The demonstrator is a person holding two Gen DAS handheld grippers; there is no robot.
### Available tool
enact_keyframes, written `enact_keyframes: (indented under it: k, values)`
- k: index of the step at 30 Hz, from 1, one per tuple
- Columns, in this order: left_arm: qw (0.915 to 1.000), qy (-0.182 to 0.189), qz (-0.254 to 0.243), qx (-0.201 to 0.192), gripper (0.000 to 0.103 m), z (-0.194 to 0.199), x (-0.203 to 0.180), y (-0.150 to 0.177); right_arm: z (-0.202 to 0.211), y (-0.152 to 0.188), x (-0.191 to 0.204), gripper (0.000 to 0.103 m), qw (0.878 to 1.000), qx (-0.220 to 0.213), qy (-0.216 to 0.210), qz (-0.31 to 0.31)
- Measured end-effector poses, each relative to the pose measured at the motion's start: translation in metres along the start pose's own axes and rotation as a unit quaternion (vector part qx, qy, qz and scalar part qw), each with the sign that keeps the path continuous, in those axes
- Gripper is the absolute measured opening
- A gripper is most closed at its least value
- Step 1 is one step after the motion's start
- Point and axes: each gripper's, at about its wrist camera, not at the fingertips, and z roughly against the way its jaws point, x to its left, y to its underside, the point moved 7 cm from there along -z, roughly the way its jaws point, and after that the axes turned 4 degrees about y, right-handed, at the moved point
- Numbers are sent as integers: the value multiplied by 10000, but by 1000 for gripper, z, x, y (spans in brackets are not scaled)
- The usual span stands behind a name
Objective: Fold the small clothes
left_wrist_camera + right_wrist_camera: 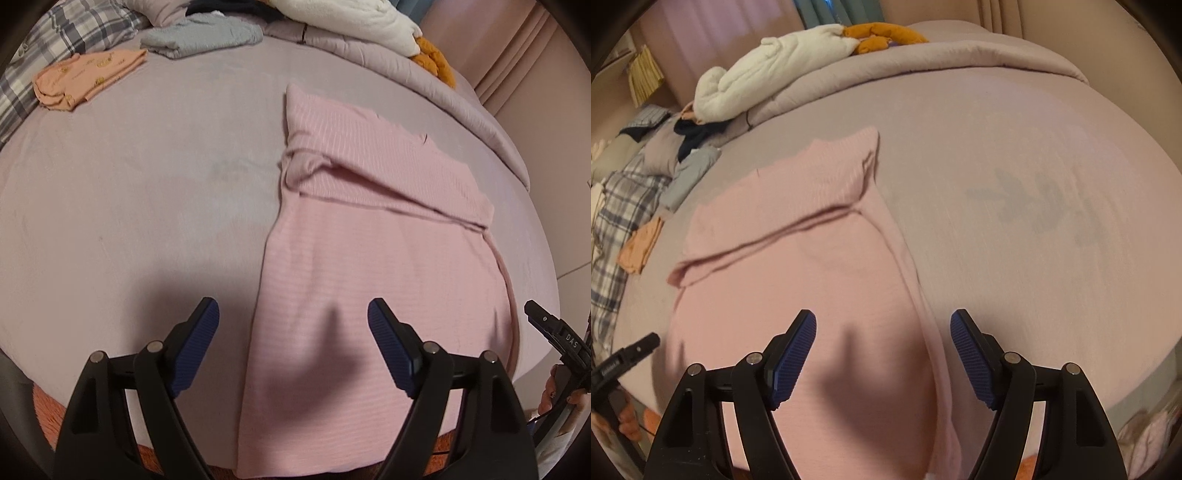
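Hovering above the near end of the pink garment [373,236], the left gripper [293,317] has its jaws wide with nothing between the pads; the right gripper [882,328] likewise stands wide and empty, set over the garment's right edge. The garment lies flat on the bed [147,192], lengthwise away from the person, its far part already turned over in a crosswise fold; the near hem hangs at the bed's edge. Two folded pieces, a peach one [85,79] and a grey one [203,37], sit well apart at the far left, near a plaid pillow [74,33]; a white blanket [768,66] lies on the rolled duvet beyond.

Judgement: the step in hand appears to be taking the near hem for the next fold. To do it well, each gripper should descend on its own near corner, pinching all layers together; both should lift evenly and carry the hem to the existing fold line, keeping edges square; uneven lift risks skewing the side seam.
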Motion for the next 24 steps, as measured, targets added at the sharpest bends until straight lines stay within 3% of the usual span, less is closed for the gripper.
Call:
enact_keyframes:
  k: [15, 21, 24]
  values:
    - [9993, -99, 13, 366, 83, -10, 7, 34, -10, 41, -15, 75, 9982, 550, -7, -253]
    - [9985, 241, 236, 423, 82, -10, 7, 39, -13, 48, -16, 73, 9978, 564, -48, -349]
    - [9957, 701, 316, 512, 74, -11, 2, 43, -13, 50, -13, 58, 9980, 563, -62, -285]
